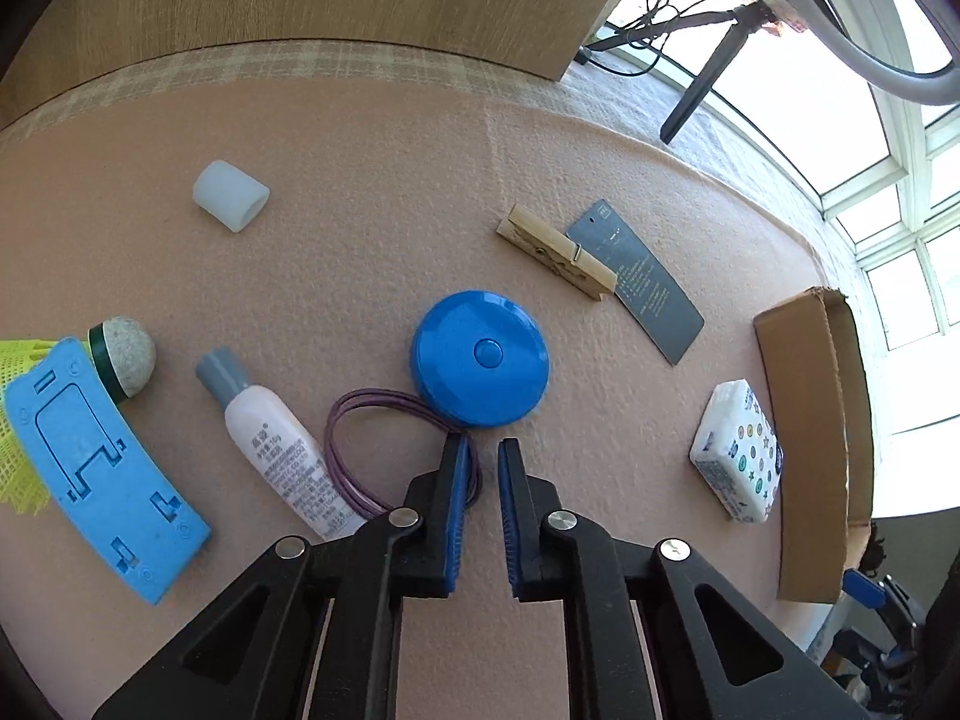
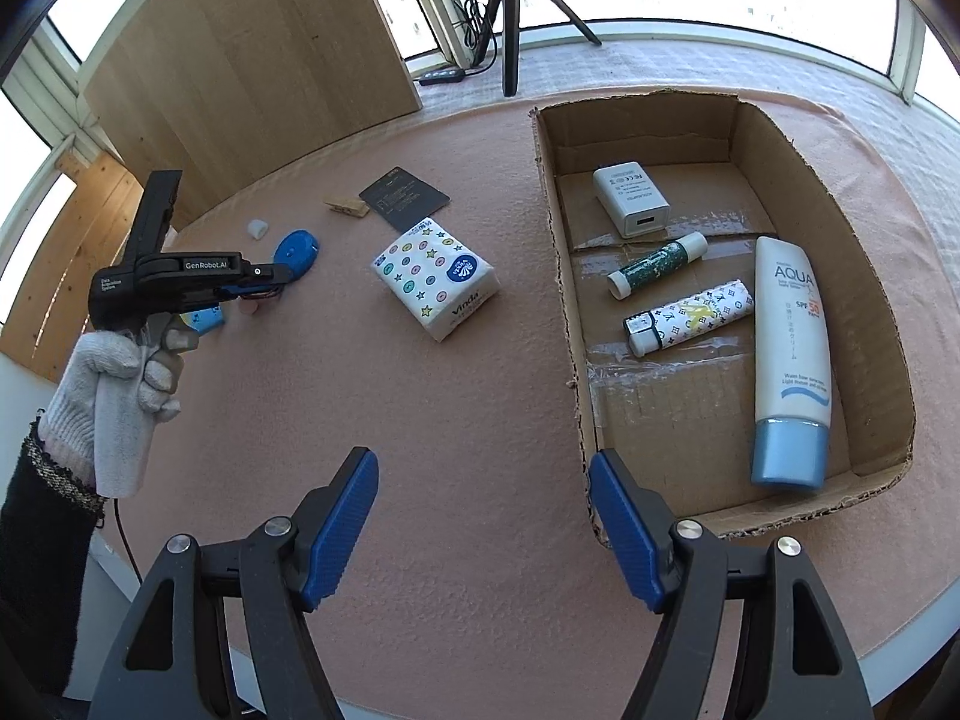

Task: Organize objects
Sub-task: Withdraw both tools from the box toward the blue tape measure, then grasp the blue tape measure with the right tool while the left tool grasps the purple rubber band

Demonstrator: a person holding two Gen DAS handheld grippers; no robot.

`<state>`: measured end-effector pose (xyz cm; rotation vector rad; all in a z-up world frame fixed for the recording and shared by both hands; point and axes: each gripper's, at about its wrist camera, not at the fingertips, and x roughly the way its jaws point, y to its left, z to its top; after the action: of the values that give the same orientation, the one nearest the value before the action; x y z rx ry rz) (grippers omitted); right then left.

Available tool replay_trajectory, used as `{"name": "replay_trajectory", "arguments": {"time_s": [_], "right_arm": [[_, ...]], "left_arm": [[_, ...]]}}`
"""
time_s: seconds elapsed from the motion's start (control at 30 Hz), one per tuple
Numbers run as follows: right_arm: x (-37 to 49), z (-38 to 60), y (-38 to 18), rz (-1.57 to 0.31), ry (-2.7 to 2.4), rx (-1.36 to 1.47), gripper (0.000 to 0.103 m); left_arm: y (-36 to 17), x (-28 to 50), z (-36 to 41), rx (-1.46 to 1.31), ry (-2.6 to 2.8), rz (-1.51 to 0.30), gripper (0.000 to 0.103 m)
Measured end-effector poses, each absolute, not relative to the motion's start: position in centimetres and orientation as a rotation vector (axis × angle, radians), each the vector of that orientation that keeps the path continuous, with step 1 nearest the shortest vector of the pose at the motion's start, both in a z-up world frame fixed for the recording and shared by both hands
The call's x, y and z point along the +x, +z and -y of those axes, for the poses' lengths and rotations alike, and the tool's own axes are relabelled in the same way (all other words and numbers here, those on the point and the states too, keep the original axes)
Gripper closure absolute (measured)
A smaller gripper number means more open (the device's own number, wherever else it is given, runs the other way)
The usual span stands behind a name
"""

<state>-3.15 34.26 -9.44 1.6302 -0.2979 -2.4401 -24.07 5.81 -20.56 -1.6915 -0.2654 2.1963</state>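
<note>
Evidently the left gripper [image 1: 483, 468] is clenched at the band [image 1: 384, 396]; the right gripper [image 2: 483, 516] is kept released.
Whether the band, mid-worktop just beside the tape measure [image 1: 480, 354], is caught cannot be told; it may be missed or snagged.

Box [image 2: 708, 120]: five items; cloth [image 1: 372, 180]: maybe nine.

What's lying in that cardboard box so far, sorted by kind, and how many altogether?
Sunscreen tube: 1
Charger plug: 1
Small sticks: 2 (green stick, patterned stick)
Total: 4
</note>
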Motion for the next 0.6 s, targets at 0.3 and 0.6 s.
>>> {"name": "replay_trajectory", "arguments": {"time_s": [0.3,0.6], "right_arm": [[-2.4,-34.3,-8.9,0.296,-2.441,1.608,0.033],[-2.0,-33.6,-6.9,0.228,-2.47,1.541,0.033]], "left_arm": [[-20.7,-20.6,-8.5,-1.651,2.132,0.247,0.099],[-19.8,-16.7,-8.1,-1.63,2.113,0.185,0.094]]}}
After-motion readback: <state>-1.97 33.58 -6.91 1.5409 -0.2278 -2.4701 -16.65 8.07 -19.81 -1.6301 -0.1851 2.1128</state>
